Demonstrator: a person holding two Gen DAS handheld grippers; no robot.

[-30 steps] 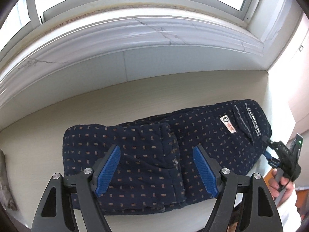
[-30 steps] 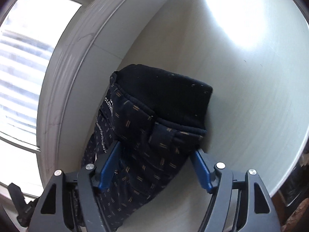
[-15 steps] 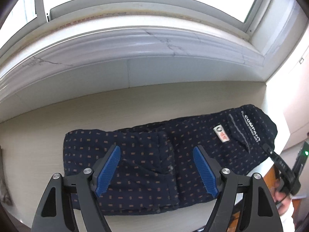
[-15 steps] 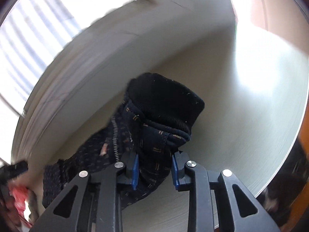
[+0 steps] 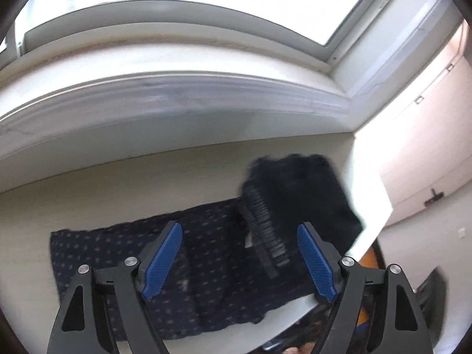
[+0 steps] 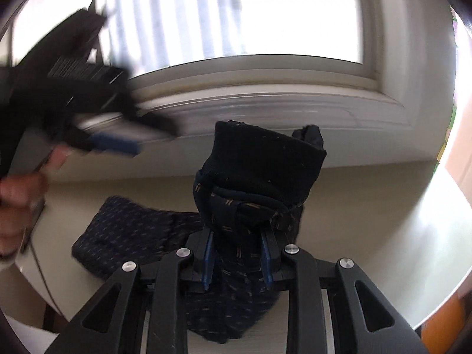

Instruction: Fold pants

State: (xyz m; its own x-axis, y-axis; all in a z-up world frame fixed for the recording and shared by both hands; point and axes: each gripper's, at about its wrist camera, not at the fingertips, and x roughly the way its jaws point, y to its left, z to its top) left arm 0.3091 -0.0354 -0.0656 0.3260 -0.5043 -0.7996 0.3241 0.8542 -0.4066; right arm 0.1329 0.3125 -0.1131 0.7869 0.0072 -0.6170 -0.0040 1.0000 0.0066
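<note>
A: What has just changed?

B: The waistband end of the pants [image 6: 259, 177] has been lifted off the tabletop [image 6: 383, 206]. A second ago it was lying flat and the right gripper [image 6: 237, 261] was held wide around it; now its fingers have been closed and are clamped on the bunched cloth, which is raised above the rest.

A: And the left gripper [image 5: 240, 261]?

B: Its fingers are kept well apart, with nothing pinched between them. It is held above the leg end of the pants [image 5: 124, 253], which is spread flat on the tabletop [image 5: 118, 183] below the window sill [image 5: 177, 94].

A: What is meant by that for the fold?

B: The waistband end is judged to be on its way over toward the leg end, so the pants would be halved lengthwise. The fold is not yet laid down, and the free side is pressed by nothing.

A: What cannot be made out?

B: Both views are blurred by motion. In the left view the lifted end is seen as a dark smear, and the right gripper is cut off at the lower edge. In the right view the left gripper is smeared at the upper left, with a hand [image 6: 17, 194] behind it. Whether the layers are aligned under the raised cloth cannot be told.
</note>
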